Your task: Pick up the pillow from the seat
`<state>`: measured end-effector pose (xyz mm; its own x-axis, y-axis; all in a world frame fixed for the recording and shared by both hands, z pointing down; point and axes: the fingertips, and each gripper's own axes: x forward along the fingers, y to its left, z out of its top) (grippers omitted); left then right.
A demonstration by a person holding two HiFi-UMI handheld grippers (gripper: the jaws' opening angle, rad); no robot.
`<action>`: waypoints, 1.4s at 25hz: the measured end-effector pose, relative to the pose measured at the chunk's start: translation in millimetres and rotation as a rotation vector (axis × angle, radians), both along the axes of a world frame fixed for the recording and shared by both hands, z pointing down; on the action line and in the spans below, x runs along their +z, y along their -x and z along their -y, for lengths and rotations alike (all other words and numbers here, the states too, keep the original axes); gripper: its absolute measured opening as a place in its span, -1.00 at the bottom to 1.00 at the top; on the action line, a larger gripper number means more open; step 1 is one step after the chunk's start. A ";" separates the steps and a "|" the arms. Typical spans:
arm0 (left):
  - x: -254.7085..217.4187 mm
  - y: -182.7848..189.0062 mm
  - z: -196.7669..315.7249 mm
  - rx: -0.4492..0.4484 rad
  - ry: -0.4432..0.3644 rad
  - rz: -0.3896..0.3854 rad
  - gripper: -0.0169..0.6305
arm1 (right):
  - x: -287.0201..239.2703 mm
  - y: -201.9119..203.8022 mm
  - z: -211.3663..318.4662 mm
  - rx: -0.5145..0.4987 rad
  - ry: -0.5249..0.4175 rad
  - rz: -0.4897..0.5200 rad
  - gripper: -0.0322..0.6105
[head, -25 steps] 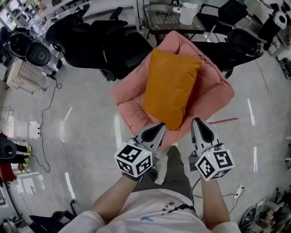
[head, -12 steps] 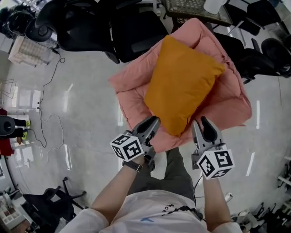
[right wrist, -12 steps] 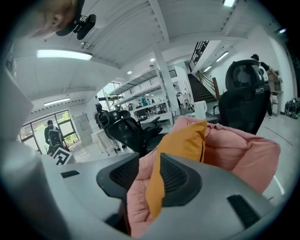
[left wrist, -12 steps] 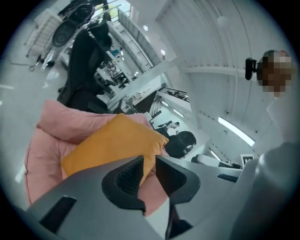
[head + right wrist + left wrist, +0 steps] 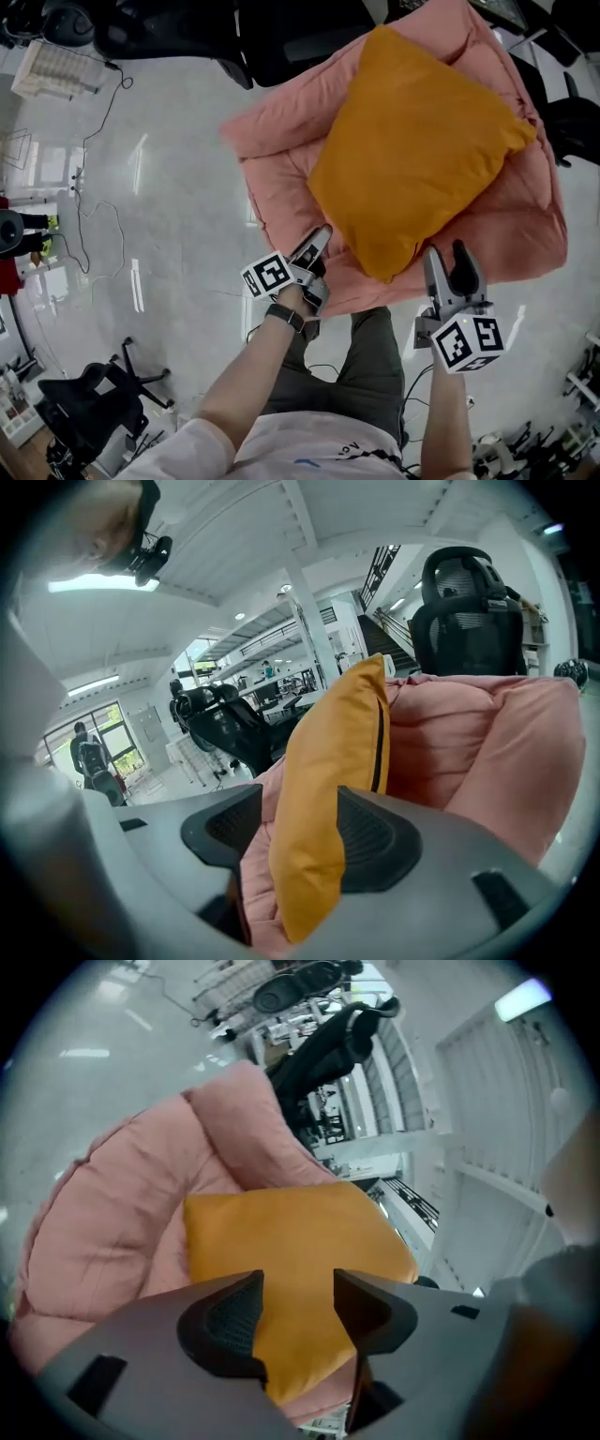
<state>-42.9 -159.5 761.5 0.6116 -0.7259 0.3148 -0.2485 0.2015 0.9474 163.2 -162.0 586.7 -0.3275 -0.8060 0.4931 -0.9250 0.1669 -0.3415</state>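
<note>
Pillow (image 5: 417,150): orange, square, lying flat on a pink padded seat (image 5: 281,159), just ahead of both grippers. Left gripper (image 5: 319,242): jaws apart and opening, nothing pinched; tips at the seat's front edge, aimed at the pillow's near left side, orange cloth framed in the gap beyond the pads. Right gripper (image 5: 447,251): jaws likewise apart and opening, pads not pressing on cloth; just to the right of the pillow's near corner, that corner showing edge-on in the gap, a dark zip line along its seam. Past the tips, covers most of the seat, pink padding bulging out around it and rising at the far side. Farther off, behind the seat, black office chairs (image 5: 281,37). Out to the left of the left gripper, glossy grey floor (image 5: 169,262) with light streaks.
</note>
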 end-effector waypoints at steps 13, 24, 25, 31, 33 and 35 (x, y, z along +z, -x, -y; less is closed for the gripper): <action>120.8 -10.4 -0.4 -0.229 0.224 -0.258 0.11 | 54.4 -2.5 23.2 0.060 -0.009 0.088 0.13; 141.9 -36.1 15.3 -0.224 0.197 -0.473 0.30 | 83.8 0.0 35.3 0.061 0.012 0.120 0.28; 141.9 -37.4 16.4 -0.221 0.185 -0.475 0.30 | 87.2 -1.0 37.7 0.060 0.017 0.118 0.28; 149.4 -50.6 24.5 -0.225 0.166 -0.498 0.29 | 106.7 -16.7 53.1 0.084 0.043 0.060 0.26; 150.0 -52.6 26.7 -0.222 0.163 -0.503 0.28 | 110.1 -18.1 55.9 0.080 0.050 0.029 0.11; 148.3 -54.4 28.4 -0.210 0.158 -0.511 0.14 | 111.2 -17.5 58.5 0.067 0.049 -0.009 -0.06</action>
